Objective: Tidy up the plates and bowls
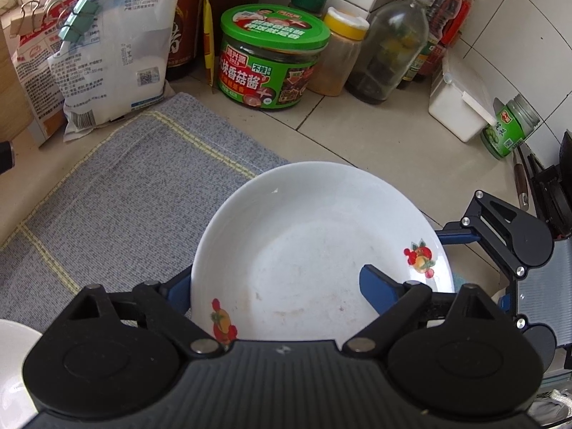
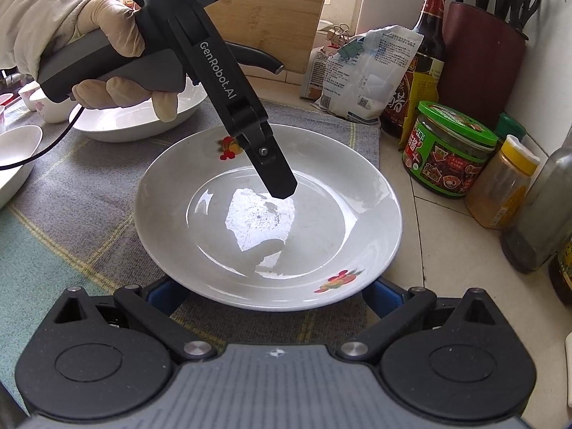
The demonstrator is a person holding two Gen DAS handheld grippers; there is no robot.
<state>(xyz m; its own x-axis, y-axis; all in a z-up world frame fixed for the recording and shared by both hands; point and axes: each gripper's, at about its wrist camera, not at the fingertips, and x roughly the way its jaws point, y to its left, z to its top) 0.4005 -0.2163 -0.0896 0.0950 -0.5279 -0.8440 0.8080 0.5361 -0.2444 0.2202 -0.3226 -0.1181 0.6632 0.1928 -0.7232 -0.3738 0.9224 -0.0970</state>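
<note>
We see the white plate (image 2: 268,221) lying flat with its hollow side up, partly on the grey cloth (image 2: 71,214) and partly over the tiled desk (image 2: 447,286); it is round, so it has no long axis, and its two fruit prints sit at opposite places on the rim. The left claw (image 1: 275,286) stands over the plate's left rim: one blue finger is inside the hollow and the other is outside the rim, the jaws are apart, and we cannot see the pads pressing on the plate. In the right wrist view this same claw comes down slanted from a gloved hand (image 2: 107,53), and its black tip is low over the plate's centre; whether it touches we cannot tell. The right claw (image 2: 264,296) is at the near rim with its blue fingers spread wide on both sides and partly hidden under the plate, so it is open and we see no grip. To the left on the cloth there is free room, then a second white dish (image 2: 136,121) and small cups (image 2: 39,103), which only the right view shows. To the right the desk is narrow: a green-lidded jar (image 2: 450,150), a yellow-capped jar (image 2: 507,186) and bottles stand near the rim. Only the left view shows the white box (image 1: 457,107) by the wall.
</note>
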